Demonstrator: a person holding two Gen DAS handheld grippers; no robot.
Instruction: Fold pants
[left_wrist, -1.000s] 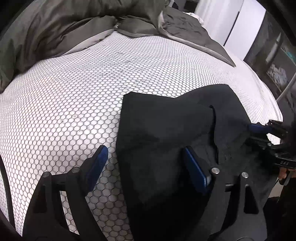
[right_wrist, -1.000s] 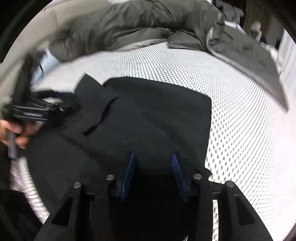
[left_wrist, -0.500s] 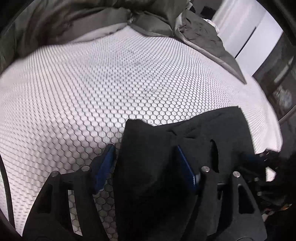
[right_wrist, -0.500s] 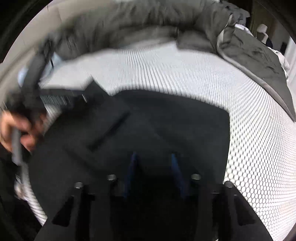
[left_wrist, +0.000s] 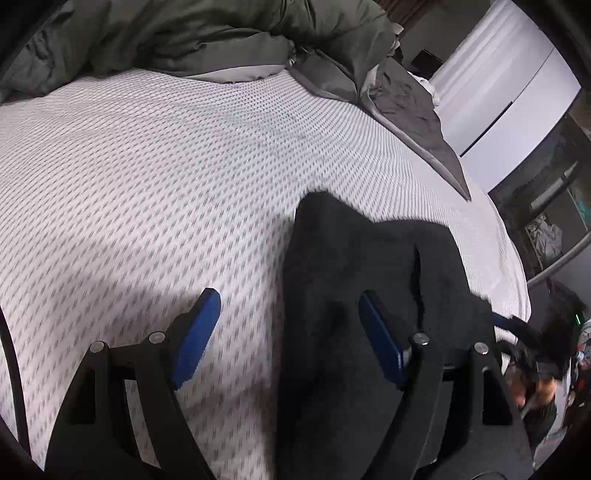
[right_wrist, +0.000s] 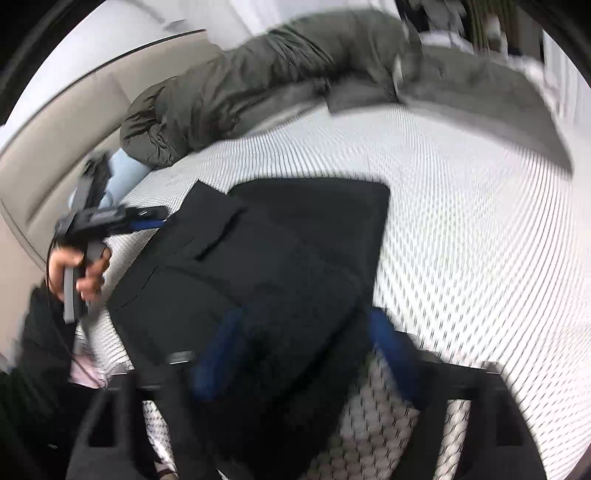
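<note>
The black pants (left_wrist: 354, 280) lie folded on the white honeycomb-patterned bed (left_wrist: 147, 177). My left gripper (left_wrist: 291, 332) is open, its fingers straddling the pants' left edge just above the fabric. In the right wrist view the pants (right_wrist: 280, 251) spread across the middle, a pocket flap showing. My right gripper (right_wrist: 306, 354) is open over the pants' near edge; the view is blurred. The left gripper (right_wrist: 147, 218) shows there at the pants' far left corner, held by a hand. The right gripper (left_wrist: 517, 328) shows at the right edge of the left wrist view.
A rumpled grey-green duvet (left_wrist: 192, 33) and pillows lie along the far side of the bed. A grey blanket (left_wrist: 413, 110) hangs off the far right. White wardrobe doors (left_wrist: 509, 92) and shelves stand beyond. A beige headboard (right_wrist: 55, 147) is at left.
Both grippers have opened wider and pulled back from the pants. The left one shifted left, so bare mattress shows between its fingers. The right one has lifted away, with motion blur.
</note>
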